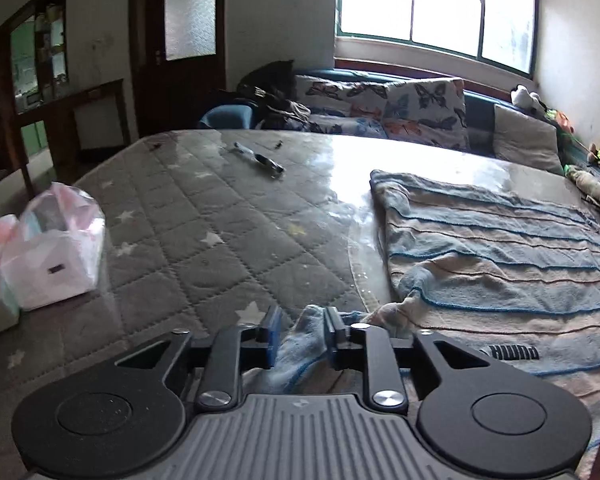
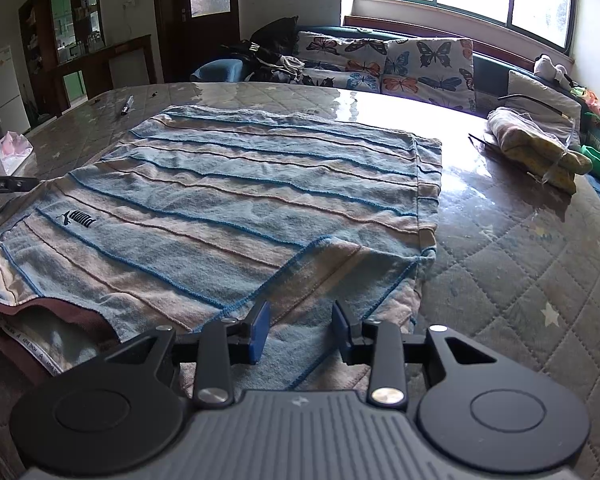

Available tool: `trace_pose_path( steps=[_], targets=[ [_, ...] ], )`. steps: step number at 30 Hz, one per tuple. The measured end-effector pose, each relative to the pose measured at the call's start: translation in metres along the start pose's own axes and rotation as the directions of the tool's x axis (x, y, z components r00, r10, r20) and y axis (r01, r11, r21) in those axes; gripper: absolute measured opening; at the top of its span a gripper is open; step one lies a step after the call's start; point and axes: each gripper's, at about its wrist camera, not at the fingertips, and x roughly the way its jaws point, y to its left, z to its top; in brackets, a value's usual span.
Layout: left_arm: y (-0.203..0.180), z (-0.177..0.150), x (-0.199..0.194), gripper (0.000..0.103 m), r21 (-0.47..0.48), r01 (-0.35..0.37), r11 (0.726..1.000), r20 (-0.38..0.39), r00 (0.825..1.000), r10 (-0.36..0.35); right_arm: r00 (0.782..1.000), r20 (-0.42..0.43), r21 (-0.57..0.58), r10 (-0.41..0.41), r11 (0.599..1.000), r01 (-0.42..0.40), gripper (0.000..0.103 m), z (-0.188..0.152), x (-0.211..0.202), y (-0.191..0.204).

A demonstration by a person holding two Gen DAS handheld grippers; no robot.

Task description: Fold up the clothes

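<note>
Folding was at the sleeve stage, as far as the pictures allowed a judgement. Nearest the left camera, the left tool (image 1: 299, 330) stood with its jaws parted a little, and a bunched tip of the striped shirt (image 1: 500, 256) rose between the blue pads (image 1: 275, 334); the pads did not look pressed on it, so the cloth seemed let go rather than pinched. In the right view the right tool (image 2: 300, 330) hovered with its jaws spread over the shirt's near edge, holding nothing. Just beyond it a sleeve (image 2: 352, 272) lay turned in over the body, its blue-stitched hem running slantwise. The other side probably wanted the same turn inward, and then the body folding in half, which would call for a fresh pinch at both near corners.

The shirt lay mostly flat on the desk (image 2: 520, 264), under whose glossy clear cover a quilted, star-printed cloth showed. It was pale blue and beige in bands, soft and rumpled, a dark logo (image 2: 78, 219) near the collar, lined maroon at the neck. Farther off lay a pen (image 2: 126, 105).
</note>
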Motion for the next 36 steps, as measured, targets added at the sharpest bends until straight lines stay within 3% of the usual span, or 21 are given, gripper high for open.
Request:
trace_pose_path(
  steps=[5, 8, 16, 21, 36],
  targets=[
    [0.005, -0.013, -0.023, 0.05, -0.055, -0.039, 0.998, -0.018, 0.999, 0.038, 1.0, 0.002, 0.0, -0.002, 1.0, 0.002, 0.035, -0.001, 0.0, 0.0],
    [0.012, -0.022, -0.033, 0.052, -0.116, -0.07, 0.991, -0.042, 0.997, 0.066, 1.0, 0.002, -0.004, -0.003, 1.0, 0.003, 0.035, -0.001, 0.0, 0.0],
    [0.016, -0.035, -0.044, 0.049, -0.229, -0.069, 0.971, -0.069, 0.996, 0.055, 1.0, 0.006, -0.004, -0.003, 1.0, 0.003, 0.035, -0.002, 0.0, 0.0],
    [0.012, -0.035, -0.042, 0.033, -0.241, -0.059, 0.969, -0.071, 0.997, 0.042, 1.0, 0.009, -0.003, -0.001, 1.0, 0.001, 0.035, -0.002, 0.0, 0.0],
    [0.021, -0.043, -0.054, 0.039, -0.327, -0.087, 0.941, -0.071, 0.995, 0.068, 1.0, 0.016, -0.002, 0.008, 1.0, -0.008, 0.035, -0.003, -0.001, -0.001]
  ],
)
